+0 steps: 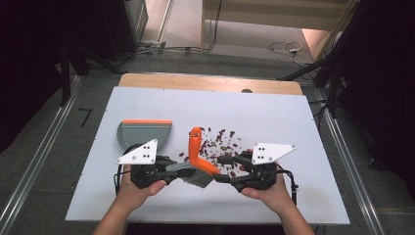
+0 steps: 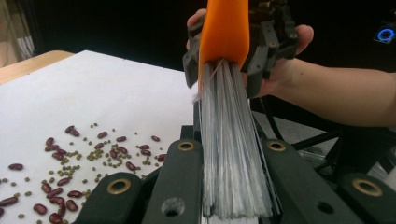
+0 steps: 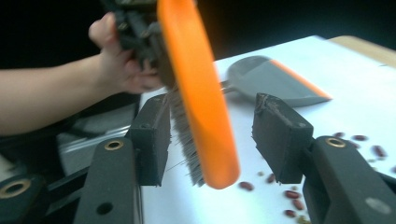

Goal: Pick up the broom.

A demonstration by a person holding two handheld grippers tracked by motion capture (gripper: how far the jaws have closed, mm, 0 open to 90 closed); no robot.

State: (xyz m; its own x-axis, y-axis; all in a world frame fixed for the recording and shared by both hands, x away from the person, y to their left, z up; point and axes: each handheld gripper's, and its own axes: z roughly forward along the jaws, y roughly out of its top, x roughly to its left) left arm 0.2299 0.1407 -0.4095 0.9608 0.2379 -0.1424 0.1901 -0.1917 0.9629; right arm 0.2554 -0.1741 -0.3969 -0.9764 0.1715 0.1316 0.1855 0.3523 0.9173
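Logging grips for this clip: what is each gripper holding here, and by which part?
The left gripper is shut on the brush, clamping its grey bristles. The right gripper straddles the brush's orange back, fingers not touching.

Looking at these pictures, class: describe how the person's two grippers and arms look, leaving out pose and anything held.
Both the left gripper and right gripper are black, each topped by a white three-cornered plate with dark dots. Their jaws are black bars with brass-ringed pivots. A black cable trails from each. The forearms are bare, with no sleeves in sight.
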